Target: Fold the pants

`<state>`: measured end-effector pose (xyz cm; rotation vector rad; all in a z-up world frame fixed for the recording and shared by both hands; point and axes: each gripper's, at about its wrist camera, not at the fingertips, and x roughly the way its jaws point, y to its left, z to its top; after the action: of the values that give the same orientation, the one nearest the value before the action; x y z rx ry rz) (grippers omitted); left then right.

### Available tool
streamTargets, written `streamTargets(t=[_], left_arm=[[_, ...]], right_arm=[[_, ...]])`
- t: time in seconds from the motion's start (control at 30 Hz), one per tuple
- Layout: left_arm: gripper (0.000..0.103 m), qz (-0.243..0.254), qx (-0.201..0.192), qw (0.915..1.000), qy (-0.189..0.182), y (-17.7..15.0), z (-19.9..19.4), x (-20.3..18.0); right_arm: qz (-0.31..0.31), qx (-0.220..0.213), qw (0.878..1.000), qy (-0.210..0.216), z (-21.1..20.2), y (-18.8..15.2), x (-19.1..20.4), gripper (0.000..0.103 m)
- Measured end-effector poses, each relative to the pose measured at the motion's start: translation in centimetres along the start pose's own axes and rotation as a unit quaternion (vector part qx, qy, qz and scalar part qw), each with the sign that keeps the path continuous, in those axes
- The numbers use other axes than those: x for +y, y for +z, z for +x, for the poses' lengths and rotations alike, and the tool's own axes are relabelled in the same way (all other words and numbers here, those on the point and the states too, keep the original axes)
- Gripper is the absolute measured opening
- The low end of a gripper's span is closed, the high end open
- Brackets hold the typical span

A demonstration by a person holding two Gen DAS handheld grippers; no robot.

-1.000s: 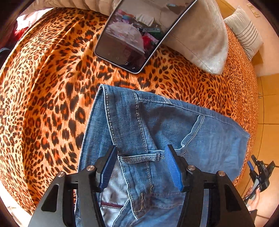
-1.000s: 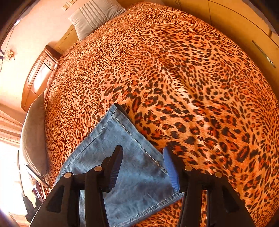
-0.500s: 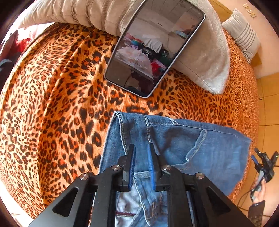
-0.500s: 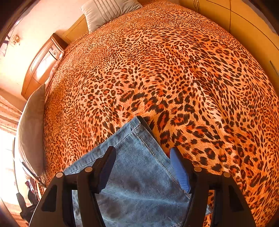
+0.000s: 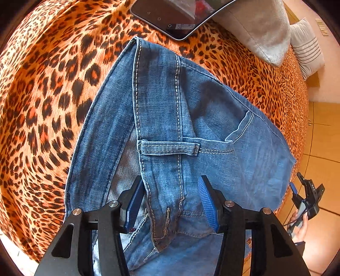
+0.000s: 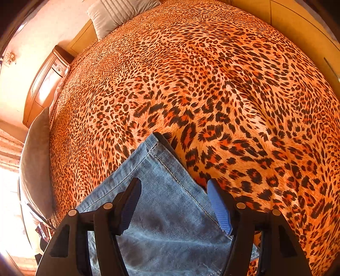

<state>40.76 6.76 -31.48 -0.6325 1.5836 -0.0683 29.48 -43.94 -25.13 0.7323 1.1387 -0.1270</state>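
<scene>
Blue jeans point(image 5: 191, 118) lie on a leopard-print bedspread point(image 5: 42, 106). In the left wrist view I see the waistband end with a belt loop and a pocket seam. My left gripper point(image 5: 170, 201) is open, its blue-padded jaws either side of the waistband fabric near the fly. In the right wrist view the hem corner of a jeans leg point(image 6: 161, 169) lies flat. My right gripper point(image 6: 174, 203) is open just above that hem end, holding nothing. The right gripper also shows in the left wrist view point(image 5: 306, 197) beyond the far end of the jeans.
A smartphone point(image 5: 180, 17) lies on the bedspread just beyond the waistband, by a grey pillow point(image 5: 261, 27). A striped pillow point(image 6: 119, 14) and a wooden nightstand point(image 6: 46, 82) are at the head of the bed. Wooden wardrobe doors point(image 6: 301, 23) stand beside the bed.
My left gripper was shut on the waistband half a second ago and has opened and moved closer in. The right gripper stays open over the hem.
</scene>
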Motion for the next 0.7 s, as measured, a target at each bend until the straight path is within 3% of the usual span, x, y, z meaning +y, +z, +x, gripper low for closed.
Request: streamTargets(t=[0.07, 0.13, 0.2, 0.3, 0.37, 0.43, 0.53, 0.6, 0.7], left_arm=[[0.001, -0.001, -0.019, 0.9998, 0.011, 0.3, -0.2, 0.1], [0.002, -0.016, -0.038, 0.9991, 0.014, 0.8, -0.9, 0.6], [0.002, 0.007, -0.046, 0.9966, 0.069, 0.7, -0.9, 0.1], [0.003, 0.042, -0.054, 0.9924, 0.102, 0.0, -0.7, -0.9], [0.003, 0.038, -0.055, 0.9934, 0.094, -0.1, -1.2, -0.9], [0.003, 0.025, -0.051, 0.997, 0.053, 0.0, -2.2, -0.6], [0.02, 0.016, -0.067, 0.9975, 0.02, 1.6, -4.3, 0.1], [0.059, 0.01, -0.088, 0.996, 0.014, 3.7, -5.1, 0.3], [0.062, 0.009, -0.083, 0.9964, 0.017, 6.4, -5.1, -0.2]], right_arm=[[0.006, 0.003, 1.0, 0.003, -0.1, 0.1, -0.4, 0.066], [-0.003, 0.004, 1.0, -0.009, -0.1, 0.1, -0.6, 0.066], [-0.003, 0.003, 1.0, -0.013, -0.4, 0.1, -0.9, 0.066], [0.001, 0.001, 1.0, -0.002, -0.6, 0.1, -1.1, 0.066], [-0.006, 0.001, 1.0, -0.009, -0.6, 0.3, -1.1, 0.066], [-0.007, -0.001, 1.0, -0.007, -0.8, 0.6, -1.1, 0.066], [-0.006, 0.0, 1.0, 0.001, -0.8, 0.9, -1.1, 0.068], [-0.01, 0.005, 1.0, 0.0, -0.5, 1.0, -0.9, 0.069], [-0.018, 0.016, 1.0, 0.005, 0.3, 1.4, -0.1, 0.069]])
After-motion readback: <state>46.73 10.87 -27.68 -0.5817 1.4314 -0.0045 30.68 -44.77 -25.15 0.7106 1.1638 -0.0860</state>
